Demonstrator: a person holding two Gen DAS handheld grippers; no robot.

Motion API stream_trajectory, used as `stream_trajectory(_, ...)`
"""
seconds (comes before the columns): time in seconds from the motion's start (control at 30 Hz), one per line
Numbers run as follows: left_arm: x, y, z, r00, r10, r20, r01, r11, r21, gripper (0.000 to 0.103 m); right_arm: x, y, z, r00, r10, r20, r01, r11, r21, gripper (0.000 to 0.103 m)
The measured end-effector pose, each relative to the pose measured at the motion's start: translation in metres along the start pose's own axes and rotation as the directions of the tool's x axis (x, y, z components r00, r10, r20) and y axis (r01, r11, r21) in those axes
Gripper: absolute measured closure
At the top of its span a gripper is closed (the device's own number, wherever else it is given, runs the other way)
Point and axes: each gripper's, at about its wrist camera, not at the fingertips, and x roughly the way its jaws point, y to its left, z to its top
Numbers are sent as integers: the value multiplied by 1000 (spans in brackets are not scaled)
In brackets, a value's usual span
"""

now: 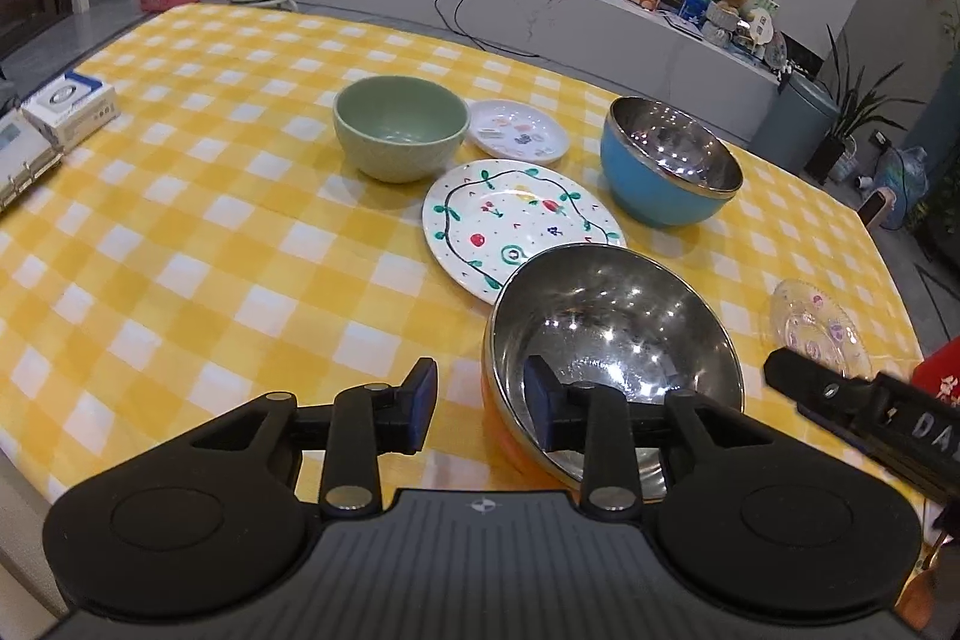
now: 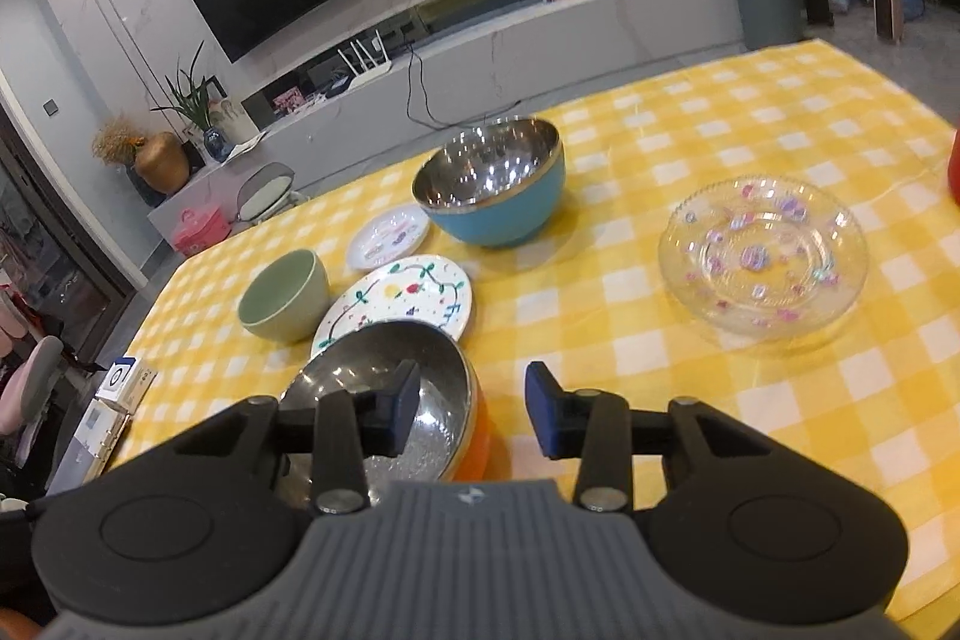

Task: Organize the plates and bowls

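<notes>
Both grippers' fingers (image 1: 420,409) straddle the orange bowl's (image 1: 510,436) rim, unclamped.

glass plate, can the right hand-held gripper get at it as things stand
Probably yes. The right hand-held gripper is open and empty, and only bare checked cloth lies between it and the glass plate; the orange bowl sits off to its other side.

Left gripper (image 1: 480,409) and right gripper (image 2: 471,415) both angle downward toward twelve o'clock, fingers parted, pressing on nothing.
</notes>
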Motion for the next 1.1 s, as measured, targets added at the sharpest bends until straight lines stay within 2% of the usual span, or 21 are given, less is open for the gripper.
stream_trajectory(0.2,7,-4,-1,1000,-21,4,21,1000,1,65,20,-1,-9,998,20,-58,-18,999,28,65)
stream_trajectory(0.3,11,-8,-2,1000,-19,-4,19,1000,15,65,27,0,-13,997,20,-75,-17,999,33,75)
stream_trajectory(0.4,14,-10,-4,1000,-20,-16,20,1000,18,75,31,-1,-14,996,24,-86,-21,999,41,84)
stream_trajectory(0.5,14,-10,-5,1000,-9,-18,10,1000,19,84,31,-1,-14,996,14,-87,-11,999,41,88)
stream_trajectory(0.67,7,-3,-2,1000,12,-22,-12,1000,15,88,28,-1,-12,994,46,-99,-38,996,78,89)
stream_trajectory(0.9,-14,15,6,997,74,6,-74,997,12,88,24,24,-19,988,93,-126,-87,995,49,89)
stream_trajectory(1.1,-13,39,3,994,110,-14,-110,994,-9,90,28,43,-29,980,136,-148,-134,991,20,90)
